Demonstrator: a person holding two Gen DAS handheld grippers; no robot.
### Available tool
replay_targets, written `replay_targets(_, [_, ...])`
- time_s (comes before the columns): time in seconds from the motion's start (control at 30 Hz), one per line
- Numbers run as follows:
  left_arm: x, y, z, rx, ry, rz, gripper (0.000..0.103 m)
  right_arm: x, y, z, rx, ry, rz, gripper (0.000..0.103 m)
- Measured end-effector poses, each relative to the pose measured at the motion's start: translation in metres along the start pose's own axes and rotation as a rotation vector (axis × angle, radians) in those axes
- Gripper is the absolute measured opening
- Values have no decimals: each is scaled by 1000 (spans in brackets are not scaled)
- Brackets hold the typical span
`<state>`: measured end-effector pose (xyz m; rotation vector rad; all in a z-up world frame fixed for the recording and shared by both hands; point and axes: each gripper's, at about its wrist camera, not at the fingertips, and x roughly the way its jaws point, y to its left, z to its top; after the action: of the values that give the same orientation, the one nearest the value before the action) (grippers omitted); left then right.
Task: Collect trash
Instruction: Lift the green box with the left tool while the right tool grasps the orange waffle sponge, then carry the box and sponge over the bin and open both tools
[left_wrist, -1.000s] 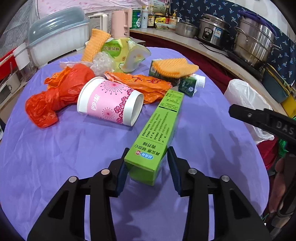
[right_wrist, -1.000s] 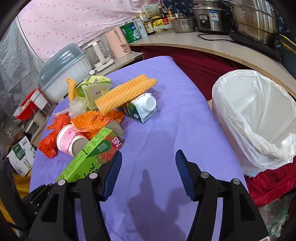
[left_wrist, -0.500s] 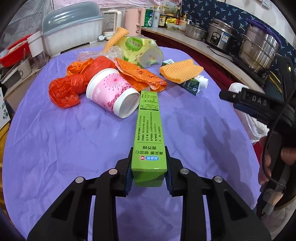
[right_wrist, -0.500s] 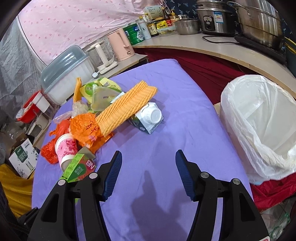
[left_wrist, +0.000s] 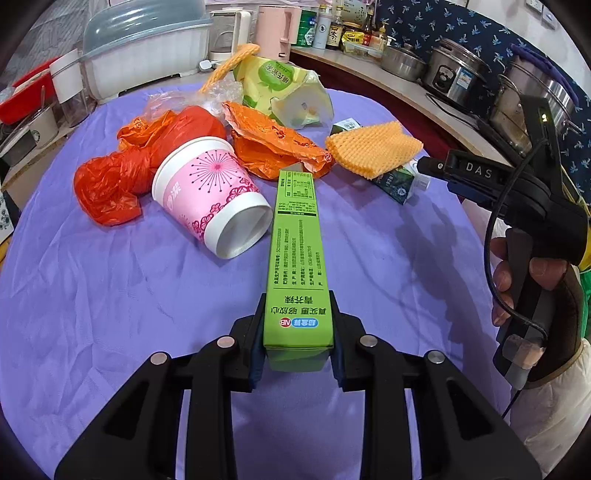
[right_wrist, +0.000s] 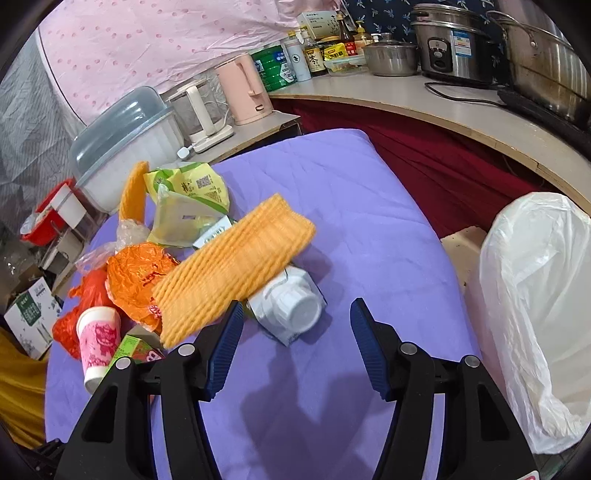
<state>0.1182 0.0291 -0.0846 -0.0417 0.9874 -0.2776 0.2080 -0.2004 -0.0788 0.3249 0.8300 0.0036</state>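
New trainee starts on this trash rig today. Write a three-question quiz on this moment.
1. True or false: the left gripper is shut on the long green cardboard box.
2. What lies on the small white-capped carton? A) ribbed orange foam sheet B) pink paper cup C) pink kettle
3. Fill in: the white-lined trash bin stands ___ the purple table.

Key: 1 true; 2 A; 3 beside.

I read "NB" on the green box (left_wrist: 295, 266) at six o'clock, "DAS" on the right gripper (left_wrist: 480, 173) at three o'clock.
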Motion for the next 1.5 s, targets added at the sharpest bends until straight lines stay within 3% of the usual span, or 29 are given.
replay_targets(0.4, [5,-1,0,-6,22,2,27,32,3,30,21,12,76,55])
replay_targets(0.47, [5,-1,0,-5,22,3,27,35,6,31,14,21,83,30])
replay_targets(0.53, [5,-2,2,-7,22,4,27,33,9,30,0,14,71,22])
replay_targets(0.57, [4,-3,2,-8,22,4,27,31,9,30,1,8,78,13])
replay_targets(1.03, [-38,-25,-1,25,-46,-21,27,-78,-17,45,26,-193,57,9])
replay_targets(1.17, [-54,-41,-1,52,-67,-43,27,-117,-42,45,49,-259,-11,9])
replay_targets(1.5, [-72,-113,4,176,-89,-134,27,-173,-125,28,142,-307,-130,9])
